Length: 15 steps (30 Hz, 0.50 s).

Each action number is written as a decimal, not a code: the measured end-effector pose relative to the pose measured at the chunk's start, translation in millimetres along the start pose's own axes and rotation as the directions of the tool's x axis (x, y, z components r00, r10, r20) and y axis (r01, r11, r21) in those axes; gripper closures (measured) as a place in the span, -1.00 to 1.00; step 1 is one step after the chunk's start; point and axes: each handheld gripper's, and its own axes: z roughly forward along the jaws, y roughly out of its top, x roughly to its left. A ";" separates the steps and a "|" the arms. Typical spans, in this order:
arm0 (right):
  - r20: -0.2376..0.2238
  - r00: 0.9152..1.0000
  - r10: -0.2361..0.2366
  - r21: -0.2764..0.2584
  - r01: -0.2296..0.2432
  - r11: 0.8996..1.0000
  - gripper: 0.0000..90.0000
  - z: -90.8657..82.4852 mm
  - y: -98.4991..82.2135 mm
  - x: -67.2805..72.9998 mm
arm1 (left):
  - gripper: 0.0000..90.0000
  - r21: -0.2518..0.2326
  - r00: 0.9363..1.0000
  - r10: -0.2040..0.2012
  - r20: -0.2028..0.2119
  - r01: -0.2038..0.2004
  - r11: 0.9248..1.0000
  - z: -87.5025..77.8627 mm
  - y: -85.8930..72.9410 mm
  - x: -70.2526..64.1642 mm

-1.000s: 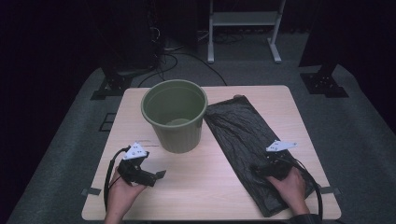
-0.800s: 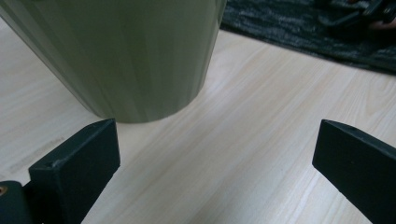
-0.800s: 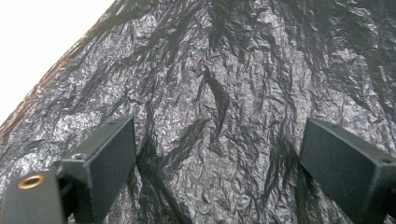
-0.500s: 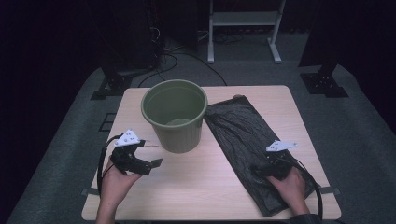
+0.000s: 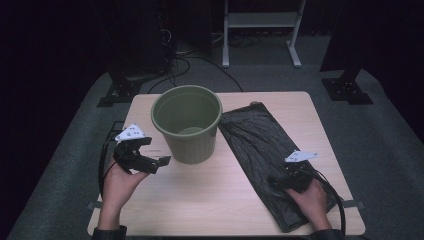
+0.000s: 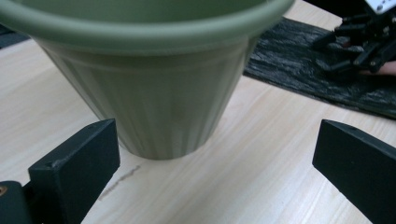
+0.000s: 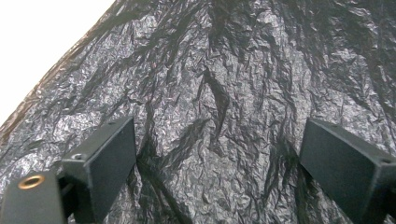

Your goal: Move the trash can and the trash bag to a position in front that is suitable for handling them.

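Observation:
An empty green plastic bin (image 5: 187,122) stands upright on the wooden table (image 5: 210,195), left of a flat, crinkled black bin bag (image 5: 265,150). My left gripper (image 5: 159,162) hovers open just left of the bin's base, jaws pointing at it; the bin wall (image 6: 154,93) rises close ahead between the wide-apart jaws. My right gripper (image 5: 280,182) rests low over the bag's near part, open. In the right gripper view the bag (image 7: 219,93) spreads under the parted jaws, nothing pinched between them. The right gripper (image 6: 359,44) appears far off on the bag (image 6: 299,70).
The table stands on grey carpet with a dark backdrop around it. Black stand feet (image 5: 117,92) and cables lie beyond the far left corner, a white metal frame (image 5: 260,30) stands behind, and another stand base (image 5: 347,87) sits at the far right.
My left gripper has moved forward and upward toward the bin's base, tilting its jaws toward it. The right gripper has stayed on the bag.

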 end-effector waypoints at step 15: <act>0.000 1.000 0.000 0.000 0.000 1.000 -0.79 0.0 0.0 0.0 | -1.00 -0.063 1.000 0.011 -0.018 -0.012 0.998 -15.0 45.2 26.1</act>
